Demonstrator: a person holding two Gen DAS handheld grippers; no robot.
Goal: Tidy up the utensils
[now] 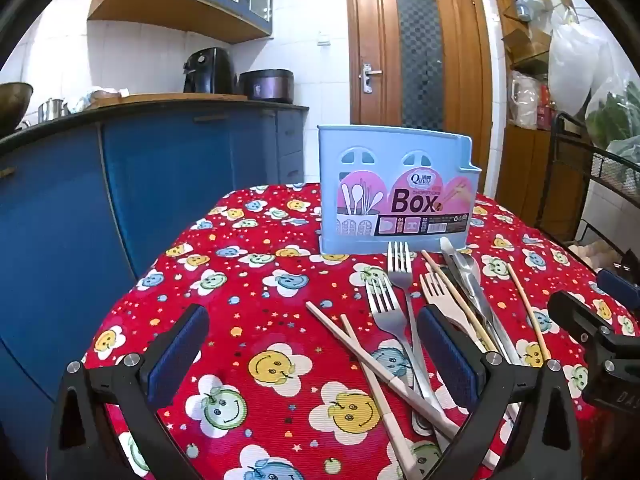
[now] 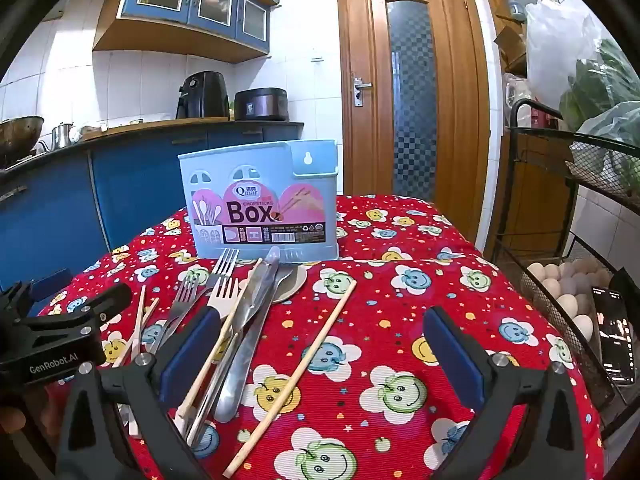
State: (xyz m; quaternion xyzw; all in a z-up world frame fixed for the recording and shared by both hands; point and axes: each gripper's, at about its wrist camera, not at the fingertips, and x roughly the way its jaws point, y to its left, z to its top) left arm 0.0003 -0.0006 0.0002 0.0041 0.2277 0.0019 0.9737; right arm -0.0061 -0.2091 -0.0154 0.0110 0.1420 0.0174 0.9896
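Observation:
A light blue chopsticks box (image 1: 394,188) stands upright at the far side of the table; it also shows in the right wrist view (image 2: 262,204). In front of it lie loose utensils: steel forks (image 1: 400,280), a wooden fork (image 1: 442,300), knives (image 1: 468,280), a spoon (image 2: 290,282) and several chopsticks (image 1: 360,340). One chopstick (image 2: 304,360) lies apart between my right gripper's fingers. My left gripper (image 1: 312,354) is open and empty above the crossed chopsticks. My right gripper (image 2: 322,354) is open and empty.
The table wears a red smiley-flower cloth (image 1: 256,280). A blue kitchen counter (image 1: 140,168) stands to the left, a wooden door (image 1: 420,60) behind. A black wire rack with eggs (image 2: 560,288) and a phone (image 2: 614,336) stands at the right.

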